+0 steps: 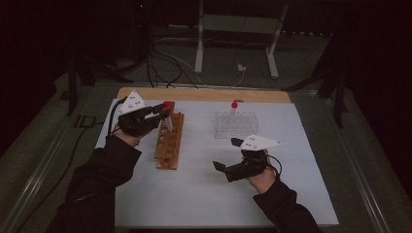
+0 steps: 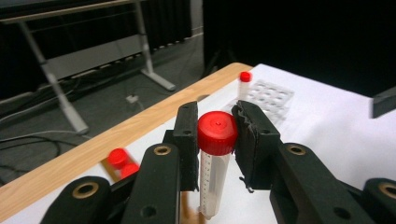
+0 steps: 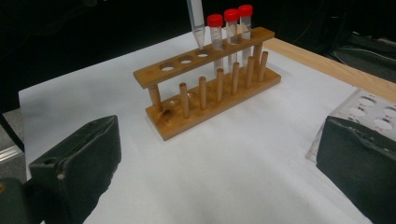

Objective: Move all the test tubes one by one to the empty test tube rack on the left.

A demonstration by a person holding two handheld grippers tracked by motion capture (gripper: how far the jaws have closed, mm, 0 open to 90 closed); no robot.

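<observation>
Desk (image 1: pixel 204 204) under a white sheet, pale wooden edge bared along the far side, dark floor and cables beyond. Brown wooden tube rack (image 1: pixel 170 141) with a row of round holes and upright pegs, standing left of centre, long side running away from the person; three red-capped tubes (image 3: pixel 229 29) upright in its far holes in the right gripper view. Clear plastic tube rack (image 1: pixel 235 124) right of centre, well apart from the wooden one, with one red-capped tube (image 1: pixel 234 108) upright in it. Left tongs (image 1: pixel 164 110) above the far end of the wooden rack, clenched on the red screw cap of a clear plastic tube with a printed scale and tapered tip (image 2: pixel 214 168); tube hanging upright below the pads, its tip just above a hole of the wooden rack near the three seated tubes, not touching the wood as far as visible. Right tongs (image 1: pixel 227 155) near the desk's middle, in front of the clear rack, pointing toward the wooden rack, released wide, nothing between the black pads (image 3: pixel 84 158).
</observation>
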